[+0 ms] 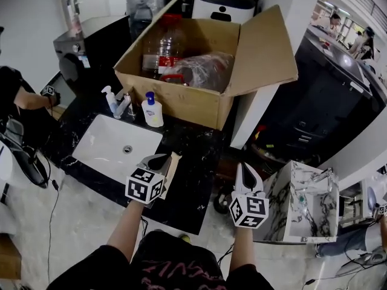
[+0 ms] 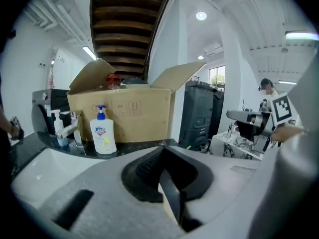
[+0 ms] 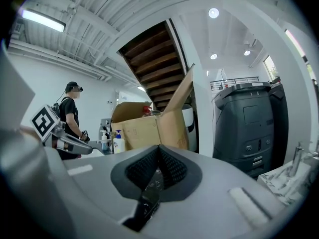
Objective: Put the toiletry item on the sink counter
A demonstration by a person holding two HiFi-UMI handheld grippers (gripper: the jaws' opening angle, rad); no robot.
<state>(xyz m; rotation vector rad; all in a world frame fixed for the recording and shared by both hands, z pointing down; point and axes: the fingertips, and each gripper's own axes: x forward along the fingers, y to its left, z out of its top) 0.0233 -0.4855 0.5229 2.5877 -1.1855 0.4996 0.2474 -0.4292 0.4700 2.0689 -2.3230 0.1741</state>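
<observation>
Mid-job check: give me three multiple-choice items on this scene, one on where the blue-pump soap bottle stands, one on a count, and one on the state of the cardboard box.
1. Where does the blue-pump soap bottle stand?
A) on the counter, between the basin and the cardboard box
B) inside the cardboard box
C) down in the basin

2. How many pump bottles stand on the counter?
A) one
B) two
C) four

3. The cardboard box's flaps are:
A) taped shut
B) folded shut
C) open

Answers:
1 A: the head view shows it on the black counter, behind the white basin and in front of the box.
2 B: the soap bottle and a smaller pump bottle stand on either side of the faucet.
3 C: the flaps stand up and bottles show inside.
</observation>
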